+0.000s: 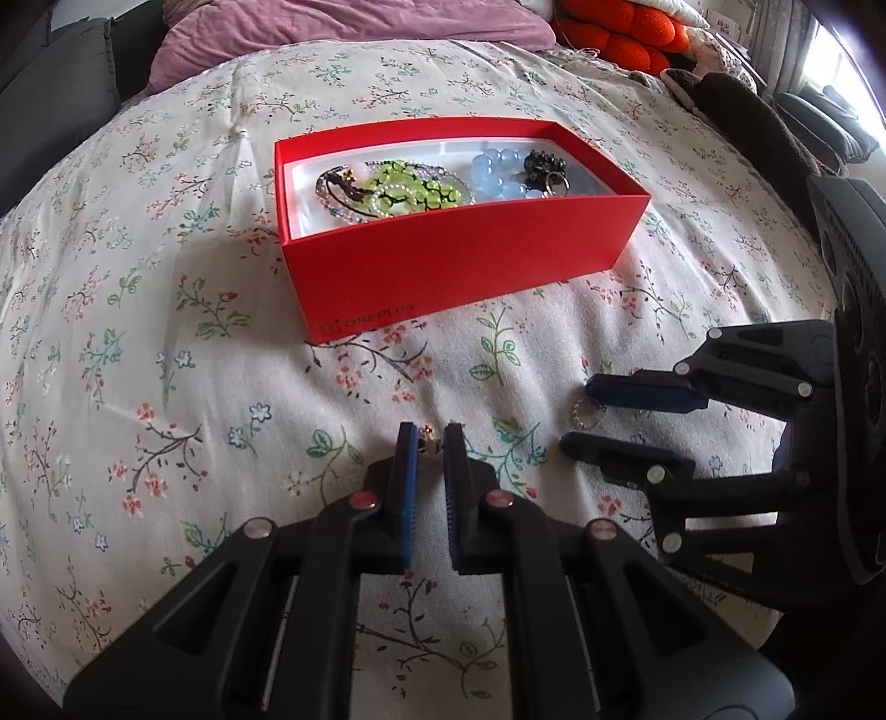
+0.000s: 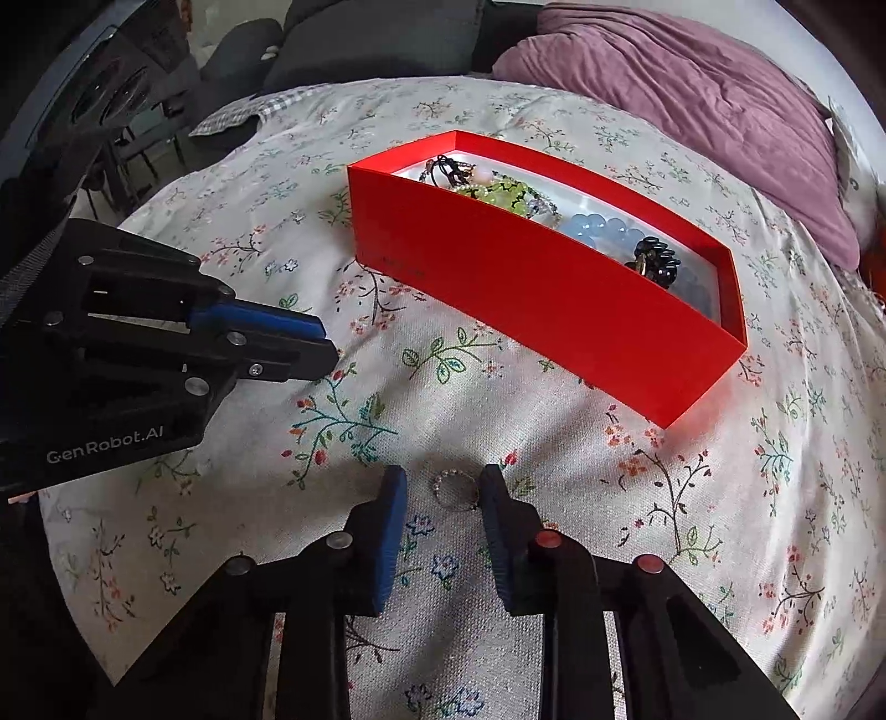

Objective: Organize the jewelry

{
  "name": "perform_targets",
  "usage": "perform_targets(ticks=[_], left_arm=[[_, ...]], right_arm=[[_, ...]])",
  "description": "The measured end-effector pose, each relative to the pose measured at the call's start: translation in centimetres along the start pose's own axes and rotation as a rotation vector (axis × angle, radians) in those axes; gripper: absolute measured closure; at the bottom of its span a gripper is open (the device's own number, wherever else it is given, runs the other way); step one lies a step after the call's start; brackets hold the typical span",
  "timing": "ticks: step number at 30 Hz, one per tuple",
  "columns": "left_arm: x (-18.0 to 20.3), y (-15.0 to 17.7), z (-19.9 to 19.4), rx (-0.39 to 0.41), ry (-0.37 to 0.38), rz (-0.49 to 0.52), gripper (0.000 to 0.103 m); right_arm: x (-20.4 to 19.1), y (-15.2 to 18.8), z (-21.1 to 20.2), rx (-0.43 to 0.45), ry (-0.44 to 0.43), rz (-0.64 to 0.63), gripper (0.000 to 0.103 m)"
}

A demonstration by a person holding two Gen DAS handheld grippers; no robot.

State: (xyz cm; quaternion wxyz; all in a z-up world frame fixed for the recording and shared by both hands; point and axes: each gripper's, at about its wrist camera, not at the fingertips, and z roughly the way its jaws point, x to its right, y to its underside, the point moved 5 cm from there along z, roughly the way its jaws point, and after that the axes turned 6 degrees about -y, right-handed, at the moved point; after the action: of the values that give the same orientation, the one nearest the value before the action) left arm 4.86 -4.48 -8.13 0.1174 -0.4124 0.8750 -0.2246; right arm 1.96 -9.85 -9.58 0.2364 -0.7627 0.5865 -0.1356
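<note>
A red box (image 1: 443,260) sits on the floral bedspread and holds green beads (image 1: 412,191), blue beads (image 1: 498,174) and a dark hair clip (image 1: 545,166); the box also shows in the right wrist view (image 2: 531,288). My left gripper (image 1: 431,435) is nearly shut around a small gold ring (image 1: 431,437) at its fingertips on the bedspread. My right gripper (image 2: 440,484) is open, its fingers either side of a beaded silver ring (image 2: 455,490) lying on the bedspread. That ring also shows in the left wrist view (image 1: 587,412), between the right gripper's fingers (image 1: 637,393).
A purple pillow (image 2: 692,99) lies behind the box. An orange cushion (image 1: 614,33) and dark clothing (image 1: 742,111) are at the far right of the bed. Dark furniture (image 2: 332,44) stands beyond the bed's far edge. The left gripper (image 2: 326,346) appears at left in the right wrist view.
</note>
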Motion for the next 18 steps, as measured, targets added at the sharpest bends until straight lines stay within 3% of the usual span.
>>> perform_targets(ticks=[4,11,13,18], left_arm=[[0.07,0.09,-0.05,0.0,0.0,0.002,0.093],[0.0,-0.18,-0.16,0.006,0.002,-0.003,0.093],[0.03,-0.3,-0.23,0.009,0.002,-0.005,0.093],[-0.04,-0.49,-0.42,0.016,0.005,-0.011,0.093]], right_arm=[[-0.08,-0.04,0.17,-0.002,-0.004,0.001,0.085],[0.11,-0.28,-0.28,0.0,-0.001,0.008,0.088],[0.25,-0.36,-0.38,-0.003,0.002,0.011,0.096],[0.75,-0.34,-0.74,-0.004,-0.012,0.035,0.096]])
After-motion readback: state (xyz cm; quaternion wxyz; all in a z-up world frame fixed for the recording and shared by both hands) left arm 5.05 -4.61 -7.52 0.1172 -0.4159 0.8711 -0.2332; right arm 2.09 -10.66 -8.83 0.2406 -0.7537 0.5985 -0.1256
